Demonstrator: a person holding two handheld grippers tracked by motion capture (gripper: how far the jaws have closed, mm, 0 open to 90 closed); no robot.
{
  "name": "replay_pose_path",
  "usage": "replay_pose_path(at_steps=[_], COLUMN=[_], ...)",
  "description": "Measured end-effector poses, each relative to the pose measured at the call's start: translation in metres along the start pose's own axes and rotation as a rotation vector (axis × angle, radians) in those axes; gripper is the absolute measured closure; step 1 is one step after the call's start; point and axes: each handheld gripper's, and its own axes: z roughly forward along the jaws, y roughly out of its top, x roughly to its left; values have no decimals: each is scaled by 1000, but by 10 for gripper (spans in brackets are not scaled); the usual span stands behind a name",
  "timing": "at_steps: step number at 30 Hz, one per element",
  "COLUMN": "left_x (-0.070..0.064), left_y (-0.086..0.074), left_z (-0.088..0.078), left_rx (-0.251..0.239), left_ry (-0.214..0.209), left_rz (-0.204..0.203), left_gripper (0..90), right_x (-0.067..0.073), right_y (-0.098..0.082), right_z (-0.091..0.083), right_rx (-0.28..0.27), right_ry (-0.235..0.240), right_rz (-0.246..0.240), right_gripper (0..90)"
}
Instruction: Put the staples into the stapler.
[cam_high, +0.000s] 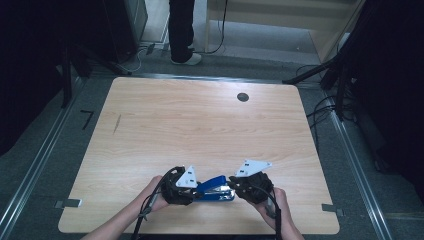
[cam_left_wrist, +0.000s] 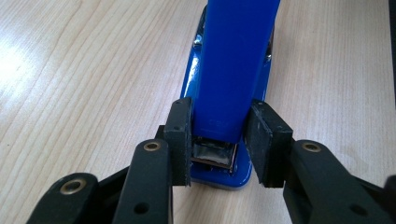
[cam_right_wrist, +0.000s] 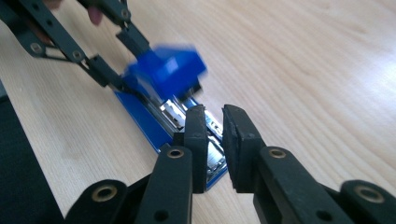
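Observation:
A blue stapler (cam_high: 216, 189) lies near the front edge of the wooden table (cam_high: 200, 120). My left gripper (cam_high: 197, 189) is shut on its rear end. In the left gripper view the pads (cam_left_wrist: 180, 140) press both sides of the blue top arm (cam_left_wrist: 233, 60), with the left gripper (cam_left_wrist: 219, 140) low over the base. The top arm (cam_right_wrist: 166, 70) stands lifted off the metal staple track and looks blurred. My right gripper (cam_high: 235, 186) hovers at the stapler's front end. In its own view the right gripper (cam_right_wrist: 214, 135) has a narrow gap between the jaws and nothing in it.
A dark round grommet (cam_high: 243, 97) sits in the far part of the tabletop. A person's legs (cam_high: 181, 30) stand beyond the far edge. Cables and stand legs (cam_high: 330, 105) lie on the floor to the right.

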Motion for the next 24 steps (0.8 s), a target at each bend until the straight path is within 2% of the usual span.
replay_pose_path(at_steps=[5,9,12,16,22,23,24], left_x=[-1,-1,-2,-2,-2,-1,-1], left_y=[1,1,1,1,1,0,0], left_z=[0,0,0,1,0,0,0], left_rx=[7,7,8,4,10,13,13], left_ry=[8,9,12,16,10,30,30], left_rz=[1,-1,1,3,7,15,15], left_gripper=[647,646,646,646,641,604,547], right_x=[0,-2,1,6,7,5,5], right_y=[5,12,15,19,21,17,17], right_z=[-12,-23,-24,-19,-10,-7,-7], right_rx=[-35,-98,-109,-106,-55,-37,-37], right_ry=[-14,-10,-7,2,-11,-15,-15], right_rz=[12,34,34,32,32,39,39], right_gripper=[787,742,710,666,660,660,660])
